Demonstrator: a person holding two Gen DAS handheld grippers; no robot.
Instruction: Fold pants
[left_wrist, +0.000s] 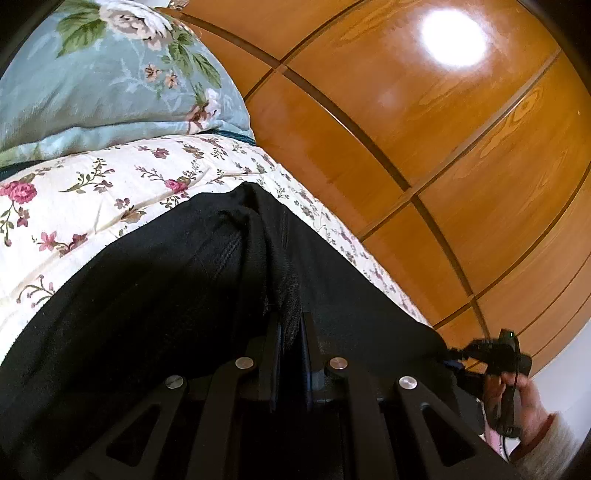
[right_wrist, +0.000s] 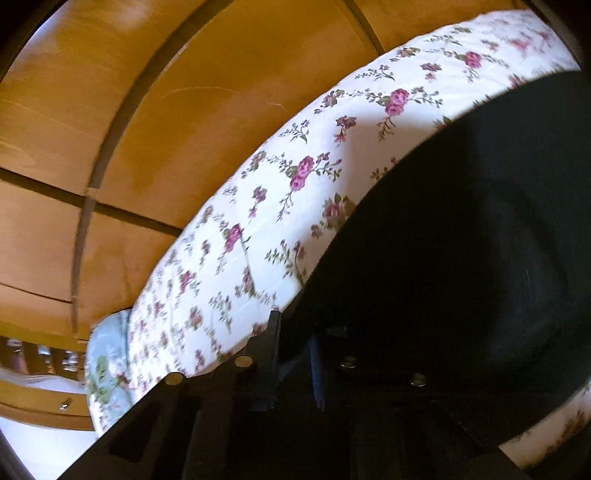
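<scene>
The black pants (left_wrist: 166, 295) lie spread on a bed with a white, rose-patterned cover (left_wrist: 110, 177). My left gripper (left_wrist: 291, 321) is shut on a raised fold of the black cloth, which bunches up between its narrow jaws. In the right wrist view the pants (right_wrist: 461, 240) fill the right side. My right gripper (right_wrist: 295, 332) sits at their edge over the cover (right_wrist: 295, 147), jaws close together with the cloth's edge pinched between them. The left wrist view also shows the right gripper (left_wrist: 491, 354) at the pants' far right, held by a hand (left_wrist: 528, 402).
A pale blue floral pillow (left_wrist: 92, 74) lies at the head of the bed, also visible as the pillow (right_wrist: 107, 354) low left. Glossy wooden wardrobe doors (left_wrist: 406, 110) stand close behind the bed, seen again as wardrobe panels (right_wrist: 184, 110).
</scene>
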